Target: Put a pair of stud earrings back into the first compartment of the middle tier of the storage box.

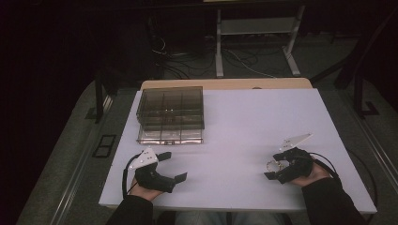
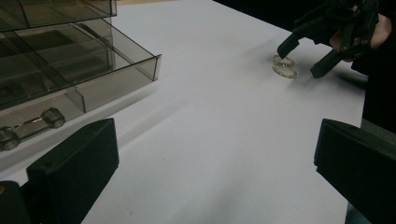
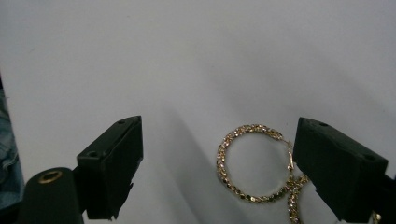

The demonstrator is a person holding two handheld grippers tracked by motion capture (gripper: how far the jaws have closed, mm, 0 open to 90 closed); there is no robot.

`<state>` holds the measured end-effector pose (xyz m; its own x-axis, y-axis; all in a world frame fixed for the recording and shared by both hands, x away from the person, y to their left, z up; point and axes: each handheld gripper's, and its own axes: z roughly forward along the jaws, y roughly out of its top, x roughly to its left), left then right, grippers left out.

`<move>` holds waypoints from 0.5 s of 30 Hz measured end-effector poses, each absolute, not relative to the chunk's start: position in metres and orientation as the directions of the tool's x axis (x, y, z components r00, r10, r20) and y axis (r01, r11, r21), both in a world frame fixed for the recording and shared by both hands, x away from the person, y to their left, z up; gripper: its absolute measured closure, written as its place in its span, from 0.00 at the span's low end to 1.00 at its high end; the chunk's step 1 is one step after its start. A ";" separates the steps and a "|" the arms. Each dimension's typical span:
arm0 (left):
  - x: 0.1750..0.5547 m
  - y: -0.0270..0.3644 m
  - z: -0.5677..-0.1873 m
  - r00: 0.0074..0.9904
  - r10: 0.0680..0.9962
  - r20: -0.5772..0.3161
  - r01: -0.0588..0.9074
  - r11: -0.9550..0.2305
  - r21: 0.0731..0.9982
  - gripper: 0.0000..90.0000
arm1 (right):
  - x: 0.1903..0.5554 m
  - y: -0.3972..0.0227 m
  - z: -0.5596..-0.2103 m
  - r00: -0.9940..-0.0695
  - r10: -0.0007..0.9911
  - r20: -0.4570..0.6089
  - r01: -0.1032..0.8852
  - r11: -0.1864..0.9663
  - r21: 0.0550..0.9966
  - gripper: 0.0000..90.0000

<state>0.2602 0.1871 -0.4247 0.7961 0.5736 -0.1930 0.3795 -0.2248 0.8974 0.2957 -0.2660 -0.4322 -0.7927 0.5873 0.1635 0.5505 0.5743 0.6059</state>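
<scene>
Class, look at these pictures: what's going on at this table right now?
A person holds a gripper in each hand at a white table. The right gripper hovers with open jaws around two gold hoop earrings lying flat, not gripped. The left gripper waits open and empty near a smoky clear compartment box with its lid raised.

Left gripper [image 1: 174,165] and right gripper [image 1: 276,168] low near table edge, jaws apart, forearms inward.

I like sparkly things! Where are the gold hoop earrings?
The two sparkly gold hoop earrings lie on the white table, at its right side near the person, between the open jaws of the right gripper.
</scene>
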 end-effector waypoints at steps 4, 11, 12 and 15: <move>0.260 0.187 -0.425 0.799 0.570 -0.190 0.376 -0.229 0.898 0.00 | 0.295 -0.267 -0.433 -0.788 0.592 0.169 0.557 0.568 0.607 0.24; 0.262 0.189 -0.424 0.799 0.572 -0.184 0.370 -0.228 0.901 0.00 | 0.294 -0.270 -0.434 -0.767 0.614 0.185 0.582 0.545 0.604 0.38; 0.262 0.189 -0.424 0.800 0.572 -0.182 0.369 -0.228 0.901 0.00 | 0.294 -0.271 -0.434 -0.763 0.619 0.185 0.585 0.540 0.606 0.41; 0.261 0.188 -0.423 0.801 0.574 -0.169 0.358 -0.234 0.904 0.00 | 0.292 -0.270 -0.433 -0.758 0.630 0.169 0.581 0.534 0.615 0.51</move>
